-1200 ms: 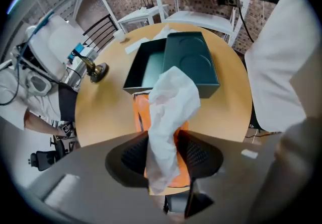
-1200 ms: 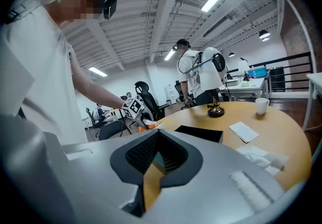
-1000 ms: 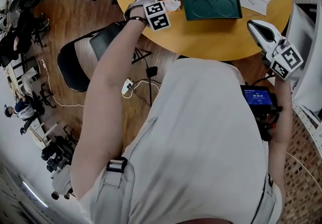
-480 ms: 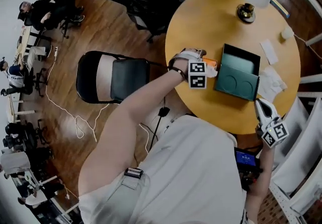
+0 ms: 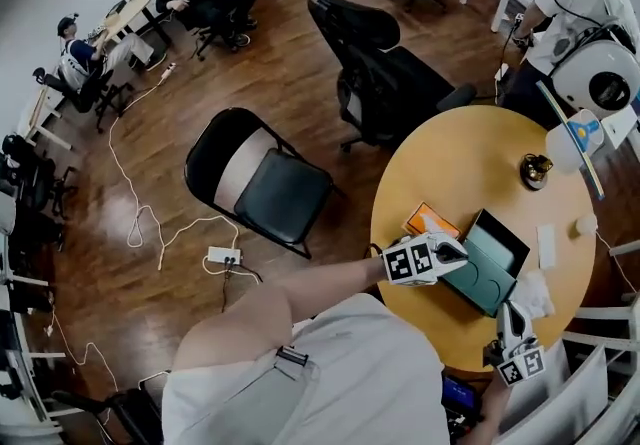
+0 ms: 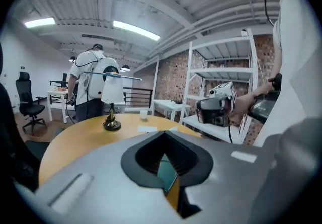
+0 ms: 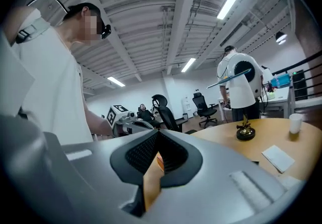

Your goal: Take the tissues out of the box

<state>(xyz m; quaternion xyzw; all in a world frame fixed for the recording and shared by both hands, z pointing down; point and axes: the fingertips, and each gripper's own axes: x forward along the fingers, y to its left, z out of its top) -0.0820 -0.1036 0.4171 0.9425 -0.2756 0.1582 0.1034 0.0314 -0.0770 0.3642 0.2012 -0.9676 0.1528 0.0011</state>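
A dark green open box [image 5: 497,255] lies on the round wooden table [image 5: 470,163]. White crumpled tissues [image 5: 533,291] lie on the table at the box's right side. My left gripper [image 5: 452,253] sits at the box's near left corner, shut with nothing between its jaws; a sliver of the green box [image 6: 166,171] shows through its slit. My right gripper [image 5: 510,315] hovers at the table's near edge beside the tissues, jaws shut and empty. The left gripper view catches the right gripper [image 6: 217,103]; the right gripper view shows the left gripper [image 7: 127,121].
An orange packet [image 5: 430,220] lies left of the box. A white slip of paper [image 5: 546,246], a white cup [image 5: 585,225] and a small dark ornament [image 5: 535,170] stand further back. A folding chair [image 5: 262,183] and an office chair [image 5: 385,73] stand beside the table.
The head view has lifted and pulled back, so the table now sits small at the right. Both grippers stay near the box, the left one now over its near left corner.
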